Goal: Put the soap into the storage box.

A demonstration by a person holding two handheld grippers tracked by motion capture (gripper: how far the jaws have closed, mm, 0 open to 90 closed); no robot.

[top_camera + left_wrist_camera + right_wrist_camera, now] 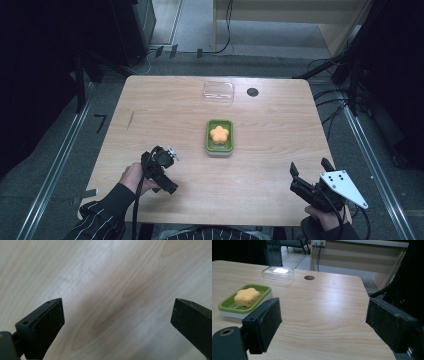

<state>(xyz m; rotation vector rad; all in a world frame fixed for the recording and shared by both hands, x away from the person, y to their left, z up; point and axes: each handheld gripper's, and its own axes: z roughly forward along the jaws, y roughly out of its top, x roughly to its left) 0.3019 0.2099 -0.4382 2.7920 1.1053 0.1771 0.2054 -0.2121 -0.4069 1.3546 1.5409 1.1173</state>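
Nearest the lens, the right gripper [323,322] stands with its jaws spread wide and nothing between them, near the table [165,107] edge, right of the green tray [208,134]. Left of that tray, the left gripper [117,322] is likewise released over bare wood. Inside the tray sits an orange flower-shaped sponge [219,133], probably light and soft; pinch its sides gently. Beyond the tray lies a clear lid [218,92], likely slippery.

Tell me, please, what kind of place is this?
Probably a lab or office room set up for recording: a wooden table with a cable hole, loose cables on the floor, and a hand-held right gripper.
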